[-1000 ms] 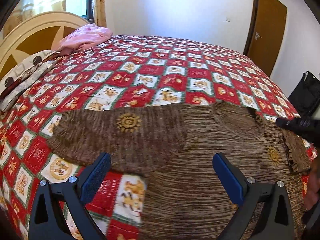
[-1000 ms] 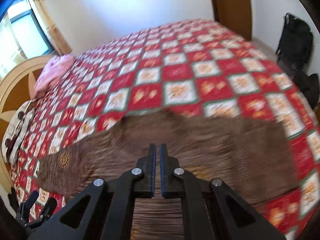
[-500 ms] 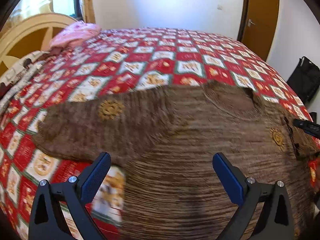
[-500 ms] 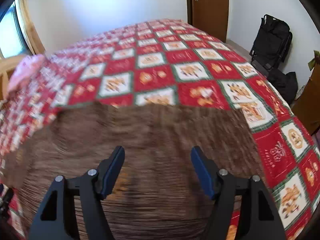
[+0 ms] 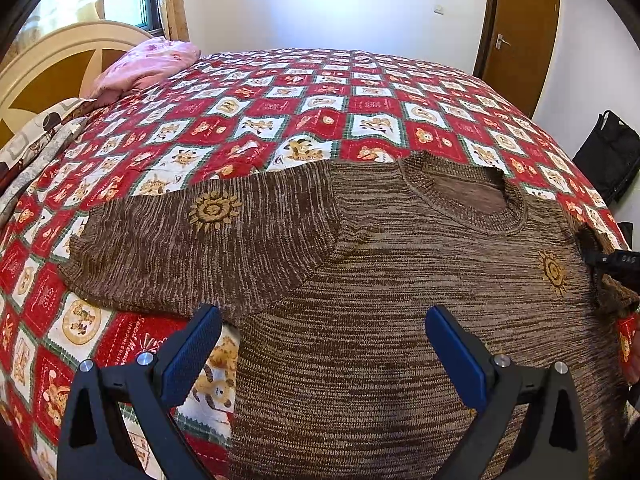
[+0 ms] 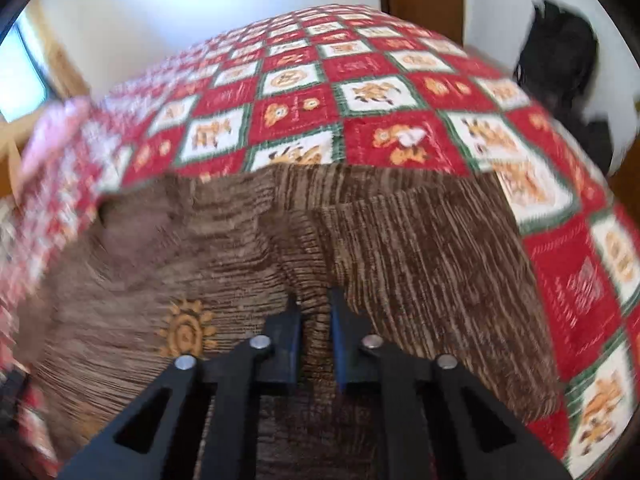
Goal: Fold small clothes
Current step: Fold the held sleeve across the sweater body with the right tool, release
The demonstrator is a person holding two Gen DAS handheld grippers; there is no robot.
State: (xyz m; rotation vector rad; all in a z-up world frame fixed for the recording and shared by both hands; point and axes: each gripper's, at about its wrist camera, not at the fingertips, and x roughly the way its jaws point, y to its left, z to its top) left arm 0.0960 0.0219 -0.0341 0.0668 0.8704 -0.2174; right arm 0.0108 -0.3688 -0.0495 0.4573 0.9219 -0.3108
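We're over the bed, and the brown knitted sweater (image 5: 400, 264) lies spread front-up on the red, white and green checked quilt (image 5: 320, 108), neck opening toward the far side of the bed, one sleeve stretched out flat to the left with a golden sun motif (image 5: 214, 210) on it, and a second sun (image 5: 554, 272) showing near the opposite shoulder. The left gripper (image 5: 322, 344) hangs just above the sweater's lower body, blue pads set wide apart, nothing between them but the knit underneath, one finger over the quilt at the sweater's edge, the other over the body. Now the right gripper (image 6: 314, 320): its jaws have just been closing and they stand nearly together, with a narrow ridge of brown knit pinched up between the blue pads at the shoulder, right beside that sun motif. That view is smeared with blur, yet the sweater's other sleeve (image 6: 424, 264) reads clearly, lying folded across to the right of the fingers with the quilt's checks beyond it. From the left camera the right tool's black tip (image 5: 612, 262) pokes in at the frame's right edge, sitting on the sweater's shoulder where the fabric bunches. At the head of the bed a pink bundle of cloth (image 5: 144, 64) rests against the cream headboard (image 5: 60, 56), a brown door (image 5: 520, 36) stands at the back wall, and a black bag (image 5: 608, 152) sits on the floor beside the bed
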